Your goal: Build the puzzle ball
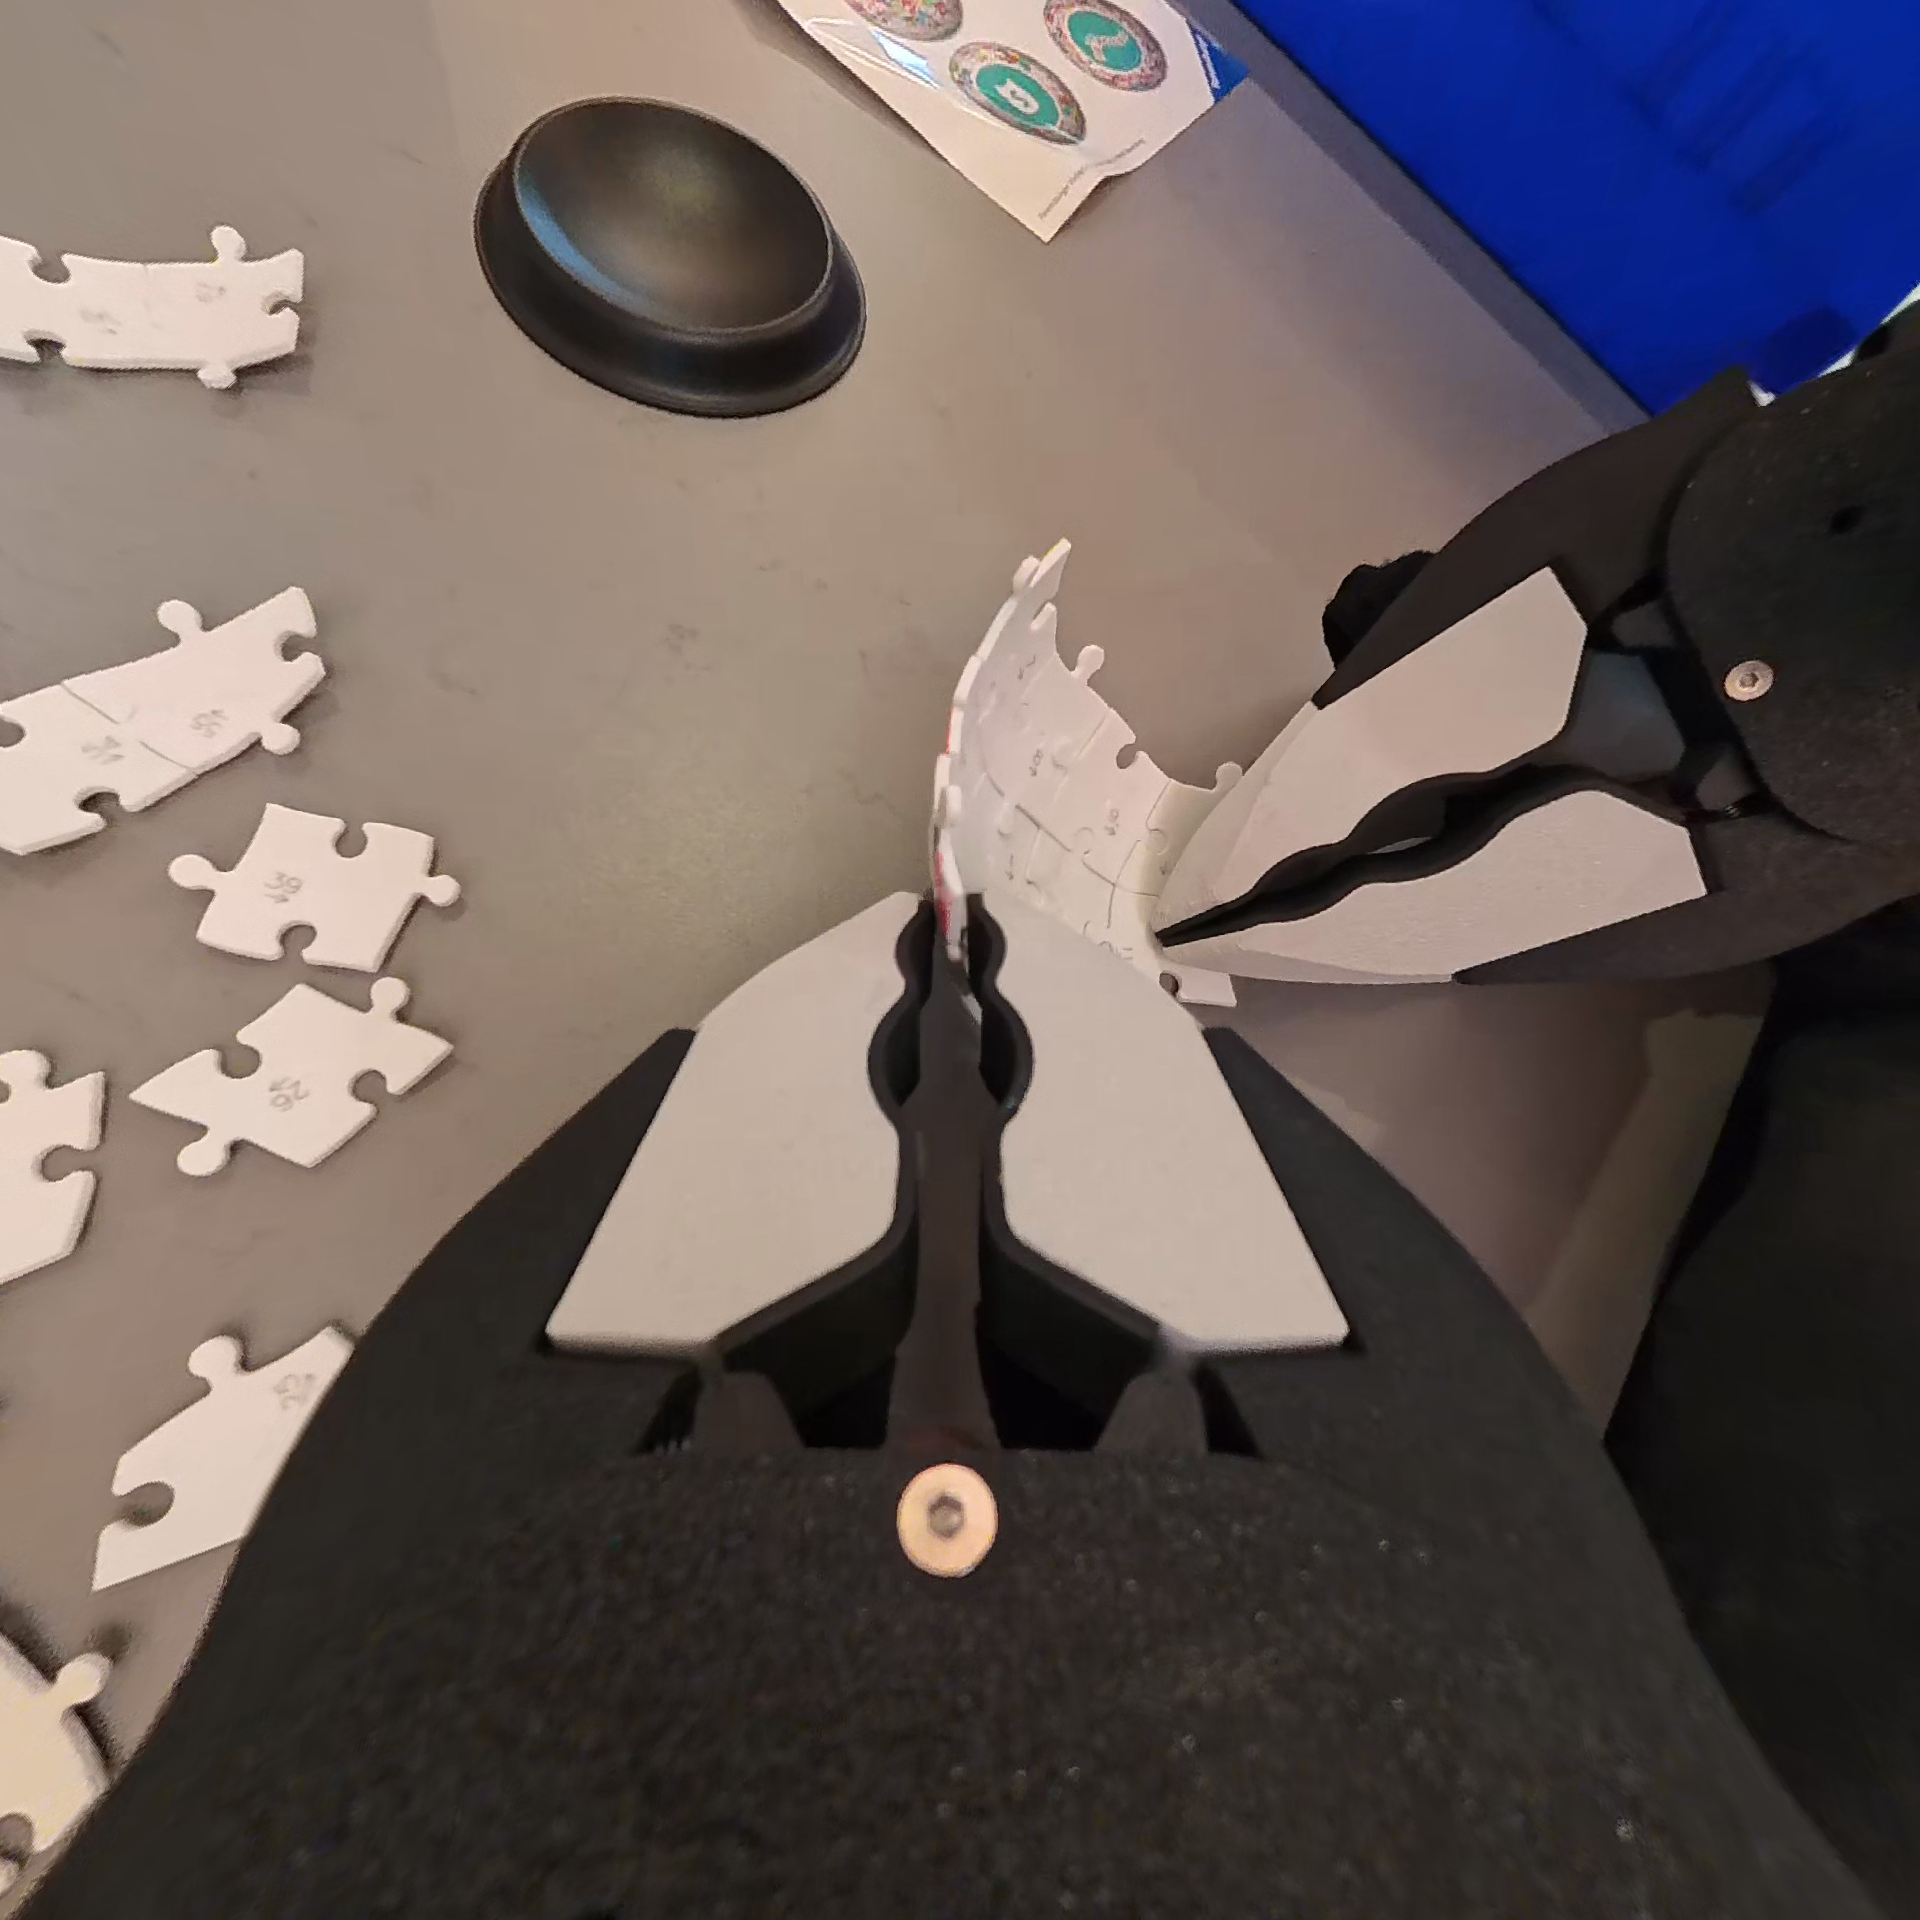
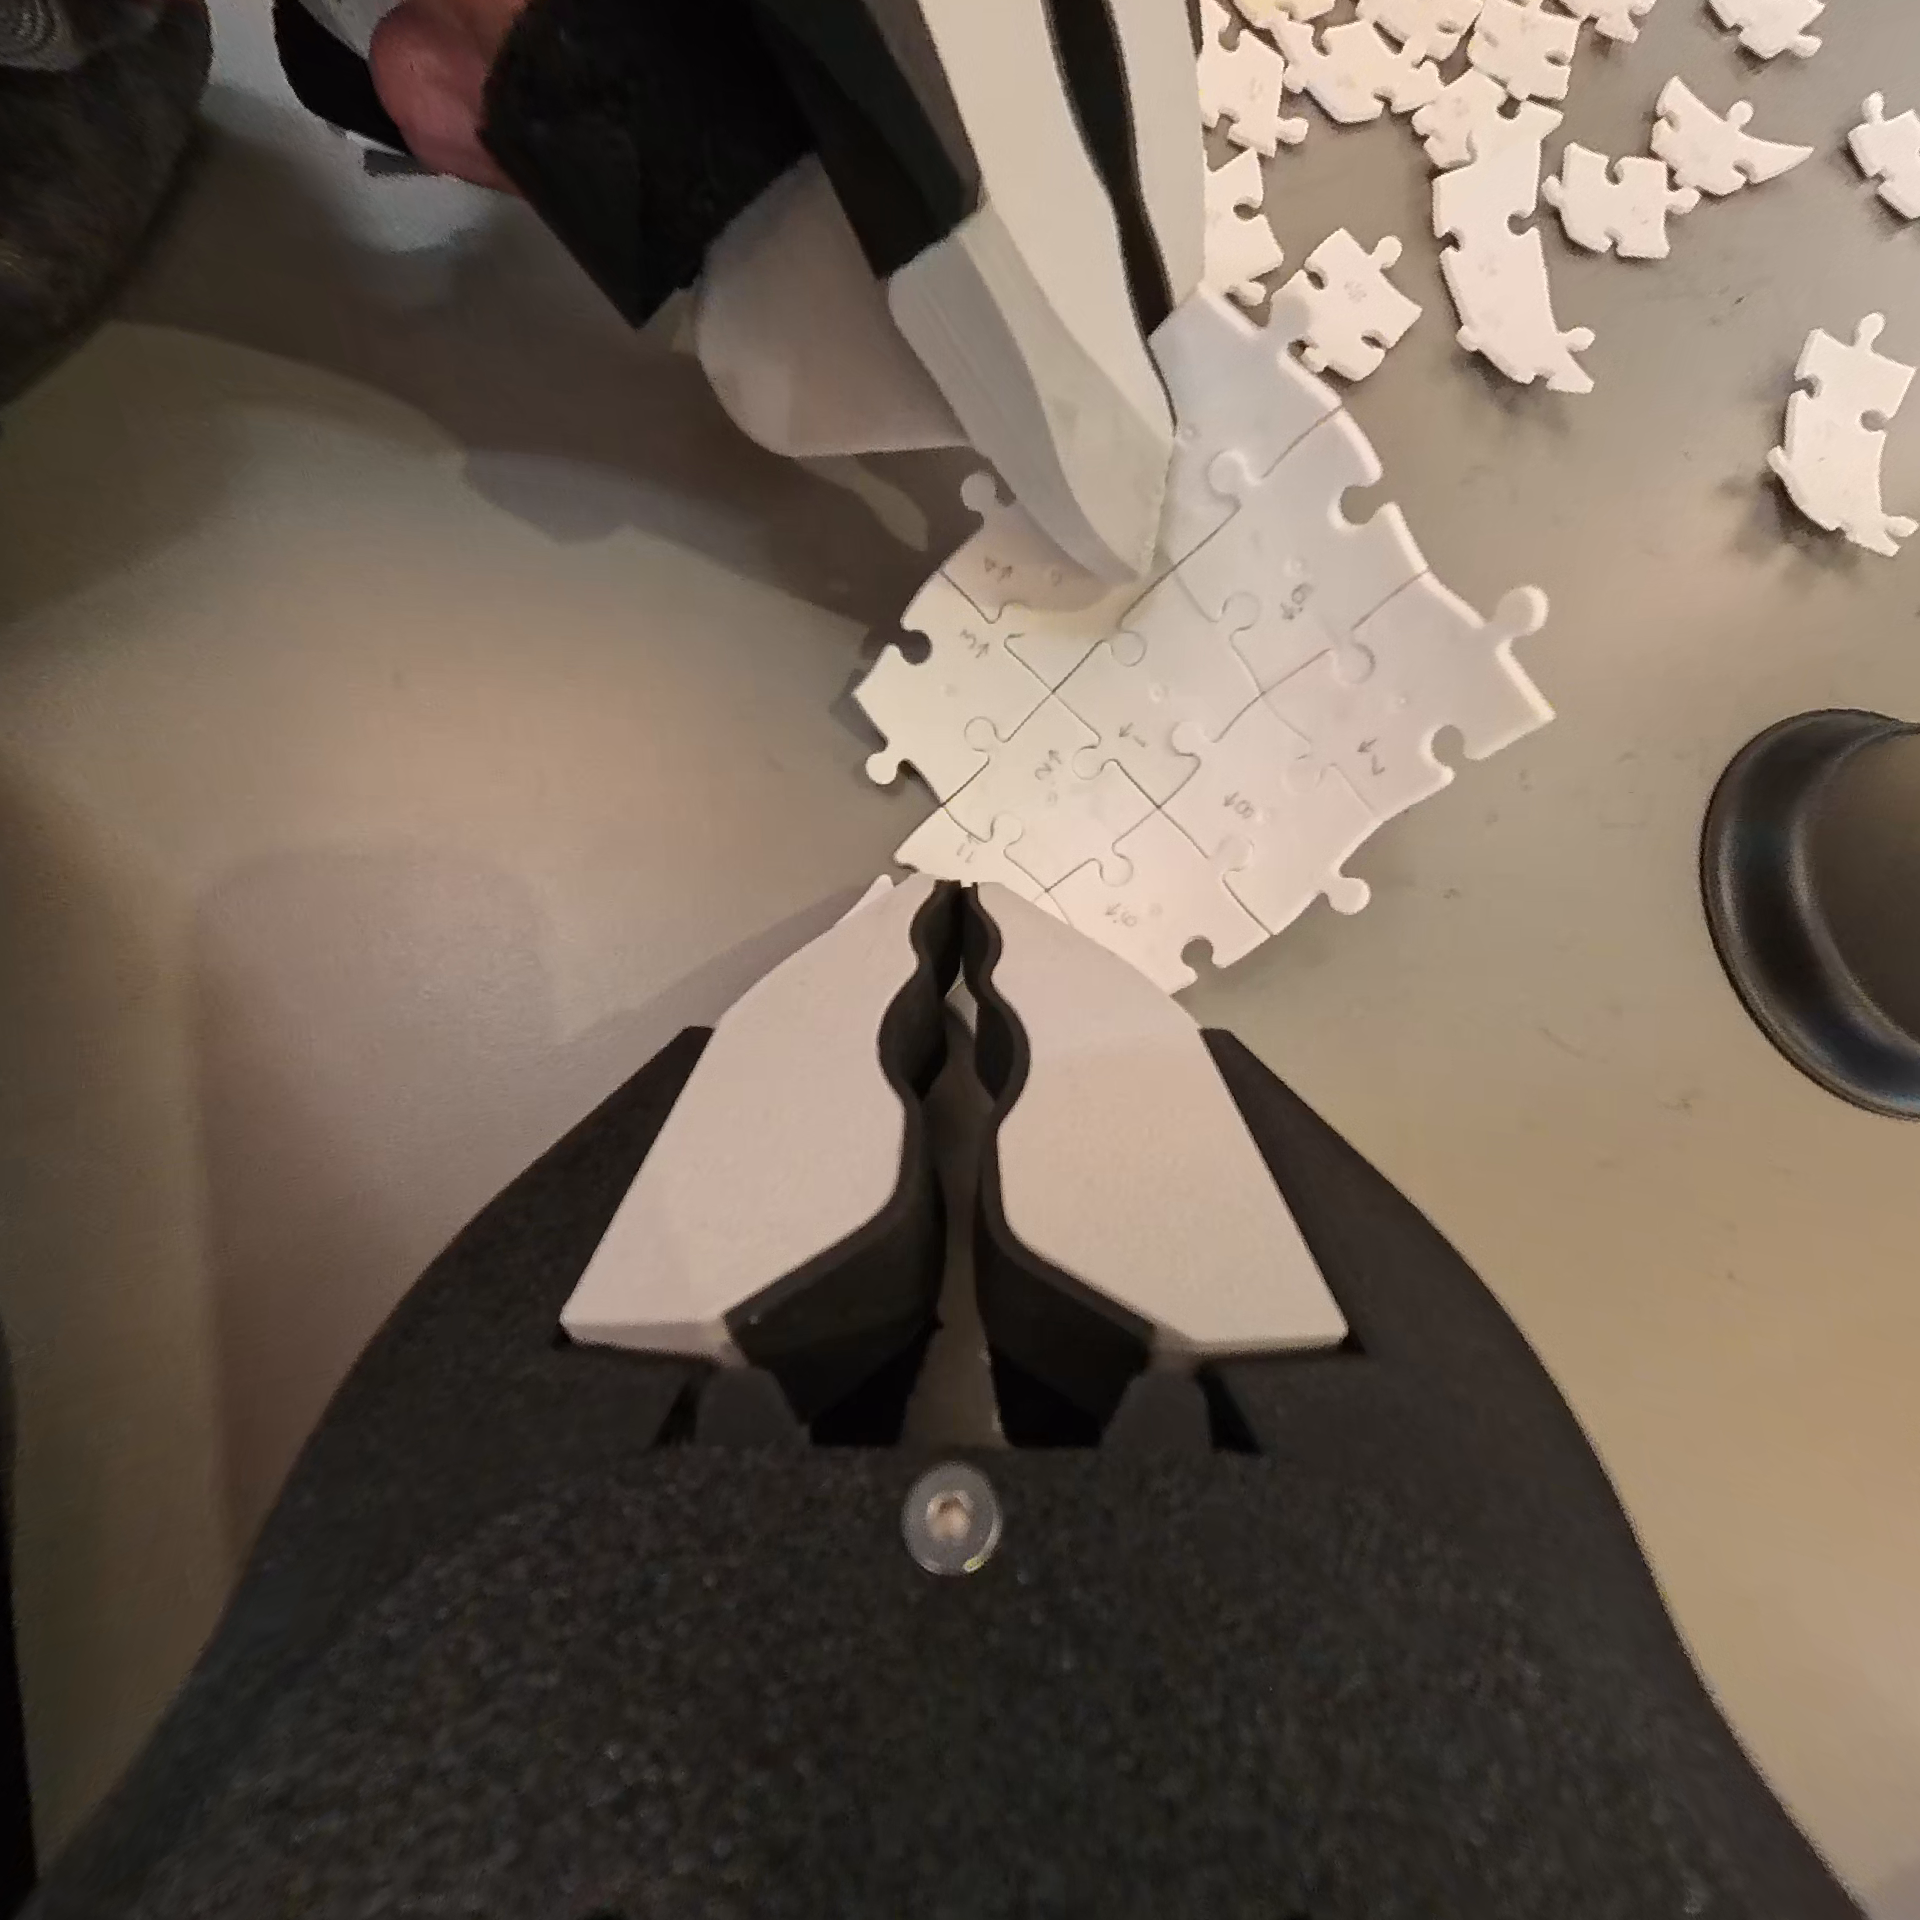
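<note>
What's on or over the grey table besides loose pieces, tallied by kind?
Grippers: 2 (left gripper, right gripper)
Joined puzzle section: 1, clamped in both jaws
Black round stand: 1
Printed leaflet: 1
Total: 5

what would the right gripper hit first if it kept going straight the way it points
The right gripper is shut on the edge of the joined puzzle section, so it would push into that sheet. Beyond it, likely the left gripper; depth is unclear.
</note>
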`<control>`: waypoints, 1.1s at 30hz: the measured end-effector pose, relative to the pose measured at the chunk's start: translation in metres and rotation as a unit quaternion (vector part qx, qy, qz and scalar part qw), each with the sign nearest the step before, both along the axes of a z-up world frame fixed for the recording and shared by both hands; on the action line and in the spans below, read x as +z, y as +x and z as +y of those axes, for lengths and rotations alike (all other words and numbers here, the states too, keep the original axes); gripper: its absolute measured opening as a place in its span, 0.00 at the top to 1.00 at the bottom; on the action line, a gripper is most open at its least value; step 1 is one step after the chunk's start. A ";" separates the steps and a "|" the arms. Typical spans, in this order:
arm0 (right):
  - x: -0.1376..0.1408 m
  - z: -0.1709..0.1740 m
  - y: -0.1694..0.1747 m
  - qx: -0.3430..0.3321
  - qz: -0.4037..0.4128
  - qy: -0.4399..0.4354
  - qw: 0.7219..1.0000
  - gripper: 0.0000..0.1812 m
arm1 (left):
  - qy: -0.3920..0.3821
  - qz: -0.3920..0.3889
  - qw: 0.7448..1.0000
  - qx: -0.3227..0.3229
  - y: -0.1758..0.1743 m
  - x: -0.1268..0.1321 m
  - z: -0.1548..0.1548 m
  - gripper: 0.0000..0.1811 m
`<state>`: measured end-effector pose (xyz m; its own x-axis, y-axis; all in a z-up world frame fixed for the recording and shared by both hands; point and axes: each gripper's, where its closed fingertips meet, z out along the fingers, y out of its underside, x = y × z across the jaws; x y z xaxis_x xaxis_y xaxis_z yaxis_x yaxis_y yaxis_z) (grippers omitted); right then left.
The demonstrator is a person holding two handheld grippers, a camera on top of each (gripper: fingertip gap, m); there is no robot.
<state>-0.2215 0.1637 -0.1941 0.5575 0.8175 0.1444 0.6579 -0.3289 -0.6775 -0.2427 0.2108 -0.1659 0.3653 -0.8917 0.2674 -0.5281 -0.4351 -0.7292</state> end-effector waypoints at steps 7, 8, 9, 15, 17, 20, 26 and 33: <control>0.000 0.000 0.000 0.000 0.001 -0.002 1.000 1.00 | 0.013 0.001 1.000 -0.002 0.002 0.003 0.001 0.91; 0.000 0.000 0.000 0.000 0.000 -0.002 1.000 1.00 | 0.018 0.001 1.000 -0.001 0.003 0.004 0.003 0.91; 0.000 0.000 0.000 0.000 0.000 -0.001 1.000 1.00 | 0.022 0.001 1.000 -0.003 0.004 0.006 0.003 0.91; 0.000 0.000 0.000 0.001 -0.003 0.000 1.000 1.00 | 0.037 0.001 0.999 -0.016 0.010 0.011 0.005 0.94; 0.000 0.000 0.000 0.001 -0.004 -0.001 1.000 0.99 | 0.044 0.004 0.999 -0.015 0.010 0.012 0.006 0.97; 0.000 0.000 0.000 0.001 -0.002 -0.002 1.000 1.00 | 0.042 0.003 0.999 -0.016 0.010 0.012 0.007 0.99; 0.000 0.000 0.000 -0.001 0.001 -0.003 1.000 1.00 | 0.039 0.001 0.999 -0.016 0.010 0.011 0.007 0.99; 0.000 0.000 0.000 -0.002 0.003 -0.004 1.000 1.00 | 0.008 -0.004 1.000 -0.006 -0.001 0.009 0.001 0.87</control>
